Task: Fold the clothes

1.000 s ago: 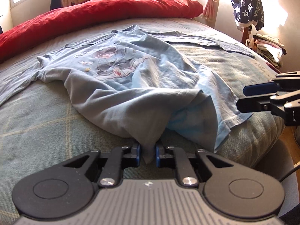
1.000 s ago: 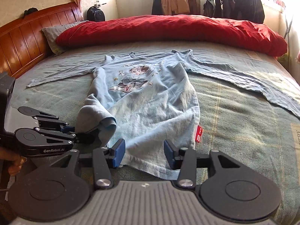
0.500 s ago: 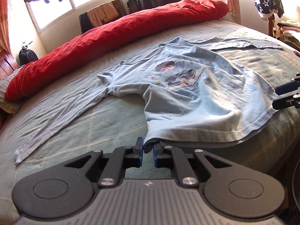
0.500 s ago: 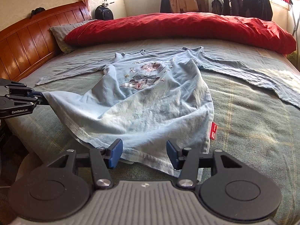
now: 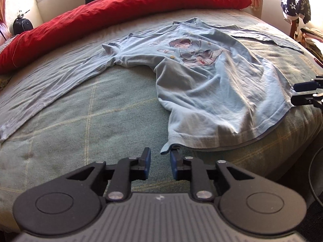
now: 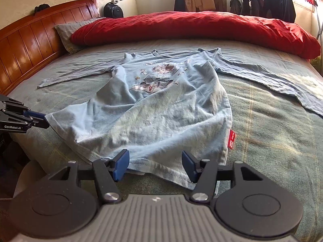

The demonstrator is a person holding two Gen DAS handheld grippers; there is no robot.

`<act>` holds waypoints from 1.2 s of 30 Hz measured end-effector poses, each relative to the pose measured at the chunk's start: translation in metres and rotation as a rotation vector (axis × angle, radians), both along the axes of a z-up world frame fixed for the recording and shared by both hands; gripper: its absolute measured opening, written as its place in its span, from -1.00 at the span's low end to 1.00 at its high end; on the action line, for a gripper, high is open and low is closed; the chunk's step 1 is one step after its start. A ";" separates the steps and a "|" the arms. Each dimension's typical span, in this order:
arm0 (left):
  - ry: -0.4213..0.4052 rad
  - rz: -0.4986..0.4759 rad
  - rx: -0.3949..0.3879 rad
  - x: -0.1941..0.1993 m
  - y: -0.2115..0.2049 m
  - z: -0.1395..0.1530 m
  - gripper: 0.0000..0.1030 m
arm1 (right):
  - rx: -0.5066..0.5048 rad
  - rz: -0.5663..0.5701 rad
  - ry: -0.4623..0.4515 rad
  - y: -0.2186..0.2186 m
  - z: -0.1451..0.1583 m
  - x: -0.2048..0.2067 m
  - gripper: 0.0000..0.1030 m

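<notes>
the shirt (image 6: 161,109) lies spread on the bed (image 6: 272,133), hem at the near edge. left gripper (image 5: 158,162) fingers are opening at its hem corner; right gripper (image 6: 155,165) fingers are opening above the hem, gripping nothing.

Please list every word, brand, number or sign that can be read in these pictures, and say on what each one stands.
"GenRobot.AI": white letters on the side of the left gripper, right wrist view.
Red tag on the shirt side seam: white marks, too small to read.
Label on the bed edge, left wrist view: blurred, unreadable.
</notes>
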State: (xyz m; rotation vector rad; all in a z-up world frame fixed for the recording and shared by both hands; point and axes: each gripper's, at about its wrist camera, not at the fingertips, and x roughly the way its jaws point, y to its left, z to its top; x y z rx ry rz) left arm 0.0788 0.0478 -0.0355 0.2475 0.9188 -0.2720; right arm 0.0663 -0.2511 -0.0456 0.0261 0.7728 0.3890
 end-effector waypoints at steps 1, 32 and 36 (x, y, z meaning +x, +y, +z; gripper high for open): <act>0.011 0.010 -0.016 0.000 0.004 0.001 -0.40 | 0.003 -0.003 0.003 0.000 -0.001 0.001 0.21; 0.120 0.148 -0.341 0.053 -0.031 -0.042 -0.15 | -0.015 0.004 -0.008 0.008 0.001 0.000 0.31; 0.061 0.138 -0.268 0.049 -0.053 -0.043 -0.20 | -0.007 -0.010 -0.001 0.003 -0.001 0.000 0.31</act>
